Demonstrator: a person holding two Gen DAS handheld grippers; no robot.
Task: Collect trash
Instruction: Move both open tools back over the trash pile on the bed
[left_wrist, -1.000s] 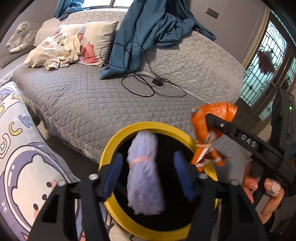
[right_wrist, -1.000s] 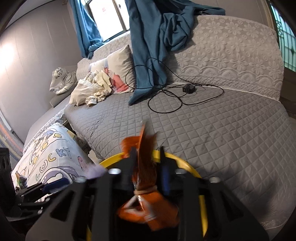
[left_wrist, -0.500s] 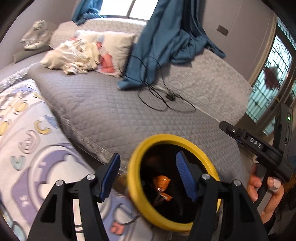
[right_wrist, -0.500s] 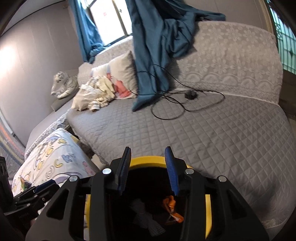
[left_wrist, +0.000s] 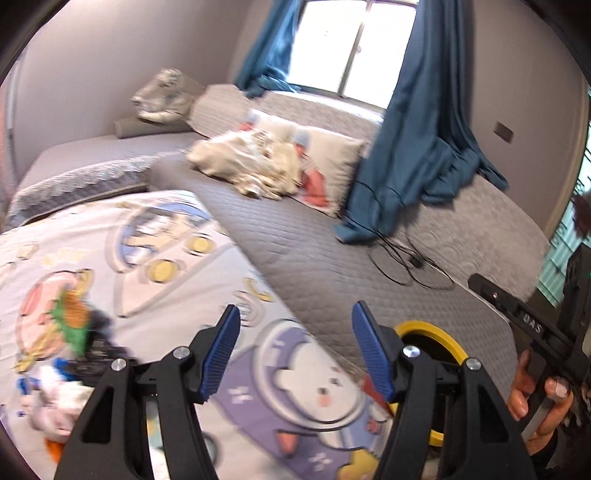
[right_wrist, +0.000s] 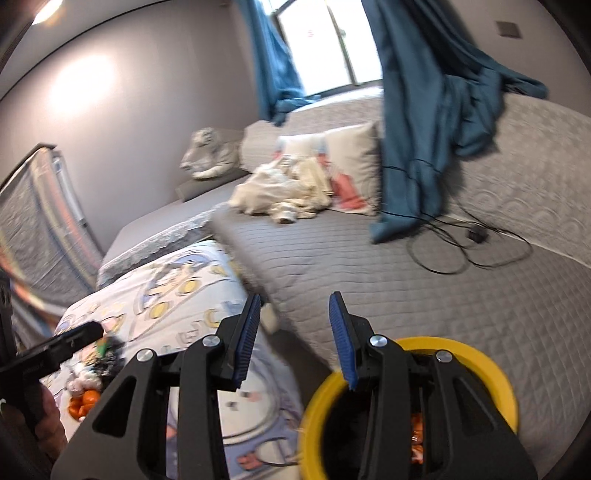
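Observation:
The yellow-rimmed bin stands at the foot of the grey bed; an orange wrapper shows inside it. It also shows in the left wrist view, mostly behind my fingers. My left gripper is open and empty above the cartoon-print blanket. My right gripper is open and empty beside the bin's left rim. A blurred pile of trash with green, orange, black and white pieces lies on the blanket at the left; it also shows in the right wrist view.
A grey quilted bed carries a black cable, a pillow and cream clothes. A blue curtain hangs onto it. The other hand-held gripper is at the right edge.
Both grippers let go: the lilac bundle and the orange wrapper dropped into the bin. Both views then swung left, off the bin toward the cartoon blanket and its trash pile.

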